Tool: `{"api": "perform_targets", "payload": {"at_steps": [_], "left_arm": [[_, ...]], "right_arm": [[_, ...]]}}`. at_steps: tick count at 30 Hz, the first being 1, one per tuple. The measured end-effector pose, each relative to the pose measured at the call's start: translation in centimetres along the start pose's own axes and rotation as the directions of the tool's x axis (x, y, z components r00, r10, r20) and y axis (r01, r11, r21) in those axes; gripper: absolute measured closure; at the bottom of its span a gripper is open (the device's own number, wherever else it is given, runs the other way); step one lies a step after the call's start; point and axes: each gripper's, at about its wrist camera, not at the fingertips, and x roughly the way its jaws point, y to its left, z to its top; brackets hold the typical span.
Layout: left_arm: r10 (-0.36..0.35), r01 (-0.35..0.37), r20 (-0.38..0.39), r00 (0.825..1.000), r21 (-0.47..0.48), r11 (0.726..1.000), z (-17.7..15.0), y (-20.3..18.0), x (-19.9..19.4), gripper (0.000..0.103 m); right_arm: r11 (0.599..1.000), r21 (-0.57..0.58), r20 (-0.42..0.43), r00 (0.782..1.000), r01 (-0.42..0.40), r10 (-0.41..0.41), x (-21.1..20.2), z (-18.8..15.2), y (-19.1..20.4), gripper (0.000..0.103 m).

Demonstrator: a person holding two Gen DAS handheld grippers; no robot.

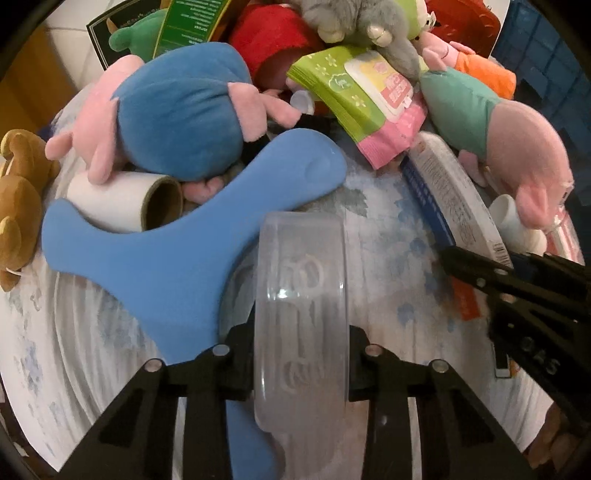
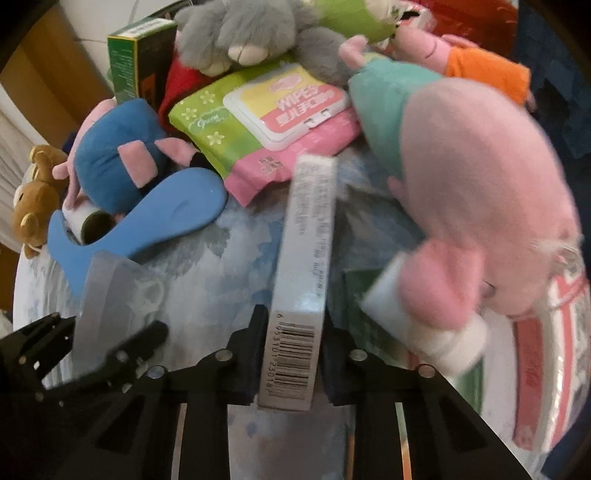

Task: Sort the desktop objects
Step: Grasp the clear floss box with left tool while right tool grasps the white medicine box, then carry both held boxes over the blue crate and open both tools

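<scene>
A translucent plastic cover (image 1: 301, 314) stands on edge between the pads of my left gripper (image 1: 300, 367), which is shut on it. Just left of it lies a blue whale-shaped plastic holder (image 1: 192, 240) with a white paper roll (image 1: 122, 203) behind. My right gripper (image 2: 291, 365) is shut on a narrow grey-white box (image 2: 303, 295) with a barcode, held on edge. In the left wrist view that box (image 1: 454, 195) and the right gripper (image 1: 491, 284) sit at the right. The right wrist view shows the left gripper (image 2: 107, 332) and cover (image 2: 110, 295) at lower left.
Plush toys crowd the back: a blue-and-pink one (image 1: 177, 110), a pink one in teal (image 1: 517, 147), a grey one (image 2: 240, 33), a brown bear (image 1: 18, 206). A wipes pack (image 2: 266, 122), a green box (image 2: 136, 55) and a white bottle (image 2: 424, 325) lie around. A patterned cloth (image 1: 399, 258) covers the table.
</scene>
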Motion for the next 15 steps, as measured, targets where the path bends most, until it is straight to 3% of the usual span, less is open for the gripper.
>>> {"api": "perform_targets", "payload": {"at_steps": [9,11,15], "left_arm": [[0.0,-0.006,0.161,0.987,0.036,0.999,0.5,0.5,-7.1,0.071],[-0.009,0.001,0.2,0.98,0.037,0.999,1.3,-2.2,-7.4,0.071],[-0.033,0.019,0.277,0.96,0.05,0.999,2.8,-3.4,-9.0,0.071]], "right_arm": [[1.0,-0.022,0.1,0.995,0.02,-0.018,-6.1,-1.5,-0.1,0.081],[0.999,-0.02,0.132,0.991,0.027,-0.024,-7.9,-1.5,2.1,0.081],[0.999,-0.021,0.217,0.975,0.048,-0.042,-11.0,-0.7,2.9,0.081]]}}
